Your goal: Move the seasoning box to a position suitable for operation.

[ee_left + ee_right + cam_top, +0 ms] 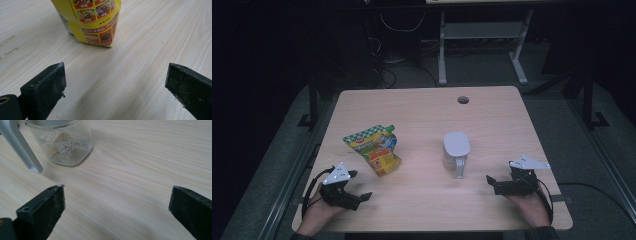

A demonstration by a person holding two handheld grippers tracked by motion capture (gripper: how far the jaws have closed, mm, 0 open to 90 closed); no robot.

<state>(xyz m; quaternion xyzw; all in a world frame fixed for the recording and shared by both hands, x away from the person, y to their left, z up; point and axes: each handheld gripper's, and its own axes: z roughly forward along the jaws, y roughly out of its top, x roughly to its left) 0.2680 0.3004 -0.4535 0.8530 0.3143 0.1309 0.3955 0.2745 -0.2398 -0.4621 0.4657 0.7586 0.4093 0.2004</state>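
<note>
Both tongs, left (357, 187) and right (498, 183), gape empty on the wooden table (492, 125). The yellow-green crinkly plastic pouch (374, 148) looks light, soft; pinch its top. The lidded clear glass jug (456, 151) mid-table seems slippery; take its handle.

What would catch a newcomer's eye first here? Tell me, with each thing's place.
The bright yellow and green food pouch stands out on the pale wooden table, left of centre. To its right sits a clear jar with a grey lid and handle, holding a little powder at the bottom. Near the front edge, the left hand-held gripper and the right hand-held gripper rest with jaws open, each aimed at the thing nearest it.
</note>
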